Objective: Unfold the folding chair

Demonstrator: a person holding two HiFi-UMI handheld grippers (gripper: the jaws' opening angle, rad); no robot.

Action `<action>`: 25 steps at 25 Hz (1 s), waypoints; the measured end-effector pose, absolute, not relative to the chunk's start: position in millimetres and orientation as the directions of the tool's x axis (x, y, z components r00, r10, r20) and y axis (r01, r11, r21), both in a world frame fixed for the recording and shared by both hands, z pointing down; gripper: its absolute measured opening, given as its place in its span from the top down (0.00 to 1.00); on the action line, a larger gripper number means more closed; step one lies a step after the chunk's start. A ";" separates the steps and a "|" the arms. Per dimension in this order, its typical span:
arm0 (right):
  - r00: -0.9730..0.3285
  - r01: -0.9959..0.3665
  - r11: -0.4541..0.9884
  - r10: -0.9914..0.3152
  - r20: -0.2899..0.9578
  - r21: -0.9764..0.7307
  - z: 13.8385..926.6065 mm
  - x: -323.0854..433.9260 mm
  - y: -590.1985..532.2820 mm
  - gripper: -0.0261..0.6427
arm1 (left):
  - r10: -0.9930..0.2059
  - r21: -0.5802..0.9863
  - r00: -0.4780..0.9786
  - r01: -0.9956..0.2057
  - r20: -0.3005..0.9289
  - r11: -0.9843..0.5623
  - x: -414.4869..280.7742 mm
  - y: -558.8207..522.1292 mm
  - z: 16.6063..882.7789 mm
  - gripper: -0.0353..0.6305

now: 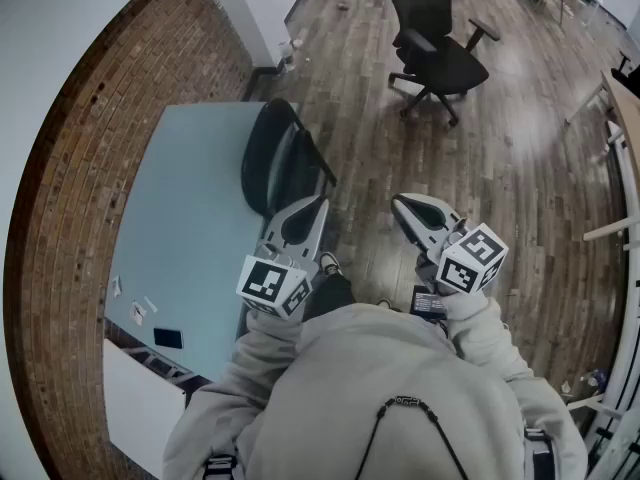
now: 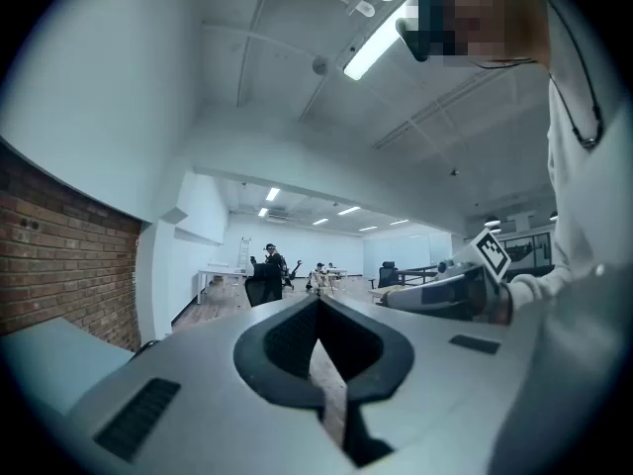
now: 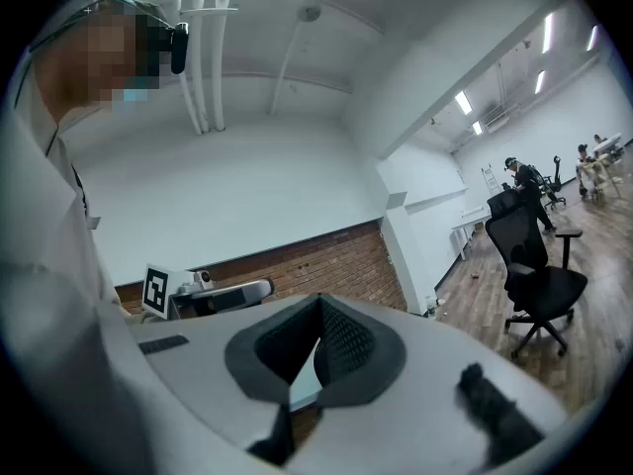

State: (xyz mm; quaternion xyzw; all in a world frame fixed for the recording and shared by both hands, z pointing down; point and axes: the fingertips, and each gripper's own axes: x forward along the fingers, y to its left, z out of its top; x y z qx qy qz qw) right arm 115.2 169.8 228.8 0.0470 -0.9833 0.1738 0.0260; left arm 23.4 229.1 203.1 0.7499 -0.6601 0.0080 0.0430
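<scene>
The left claw (image 1: 320, 202) and the right claw (image 1: 398, 201) are both pressed closed on nothing, held level and apart in front of the person. The black folding chair (image 1: 280, 156) is folded flat. It stands on the wooden floor (image 1: 520, 168) at the edge of the pale blue counter (image 1: 190, 228), probably leaning on it, just beyond the left claw's tip. A black office chair (image 1: 435, 43) stands well apart, deeper in the room.
</scene>
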 end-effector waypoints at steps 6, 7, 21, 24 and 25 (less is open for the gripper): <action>-0.994 -0.076 0.941 -0.047 0.095 -0.330 241.5 67.3 156.2 0.95 | -0.994 0.063 0.091 -0.994 0.057 -0.088 -26.1 215.4 212.7 0.94; -0.994 -0.076 0.941 -0.043 0.104 -0.329 243.3 59.4 153.1 0.95 | -0.994 0.065 0.089 -0.994 0.057 -0.085 -34.7 212.2 213.9 0.94; -0.954 -0.288 0.933 -0.262 0.145 -0.215 221.7 -106.6 32.0 0.95 | -0.976 0.067 0.194 -0.980 0.101 -0.188 -217.5 124.1 245.4 0.94; -0.940 -0.335 0.914 -0.306 0.152 -0.229 215.1 -123.8 6.8 0.95 | -0.968 0.054 0.235 -0.972 0.092 -0.231 -241.3 95.3 238.4 0.94; -0.936 -0.346 0.907 -0.316 0.153 -0.242 215.2 -127.2 1.7 0.95 | -0.965 0.041 0.245 -0.969 0.093 -0.242 -247.0 88.4 235.0 0.94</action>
